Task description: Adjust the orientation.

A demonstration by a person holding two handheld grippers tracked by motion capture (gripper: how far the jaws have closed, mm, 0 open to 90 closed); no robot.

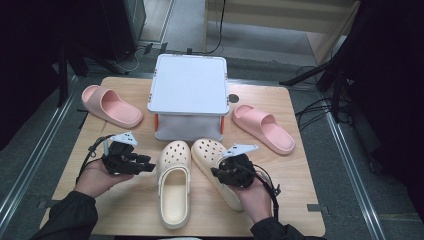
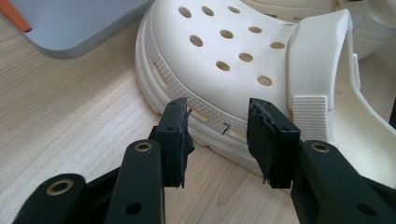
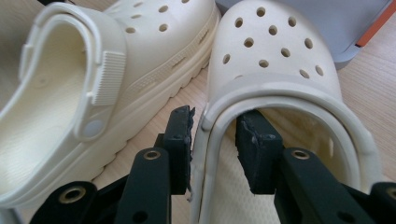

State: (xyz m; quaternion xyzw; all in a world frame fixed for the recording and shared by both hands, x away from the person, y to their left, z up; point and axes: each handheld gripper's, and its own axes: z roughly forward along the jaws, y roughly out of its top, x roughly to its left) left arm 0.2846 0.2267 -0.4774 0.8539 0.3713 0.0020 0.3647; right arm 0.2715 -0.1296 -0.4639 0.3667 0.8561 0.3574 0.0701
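Two cream clogs lie side by side at the table's front middle, the left clog (image 1: 174, 187) and the right clog (image 1: 212, 152). My left gripper (image 1: 150, 166) is at the left clog's outer side. In the left gripper view that gripper (image 2: 217, 135) is open, its jaws facing the left clog's (image 2: 233, 56) sole edge with nothing between them. My right gripper (image 1: 216, 172) is over the right clog's heel end. In the right gripper view this gripper (image 3: 212, 116) is open, its jaws straddling the rim and strap of the right clog (image 3: 271, 51), one outside and one inside.
A white-lidded grey box (image 1: 188, 85) with orange clips stands behind the clogs. A pink slide (image 1: 111, 105) lies at the back left and another pink slide (image 1: 263, 127) at the right. The left clog (image 3: 140, 51) touches the right clog's side.
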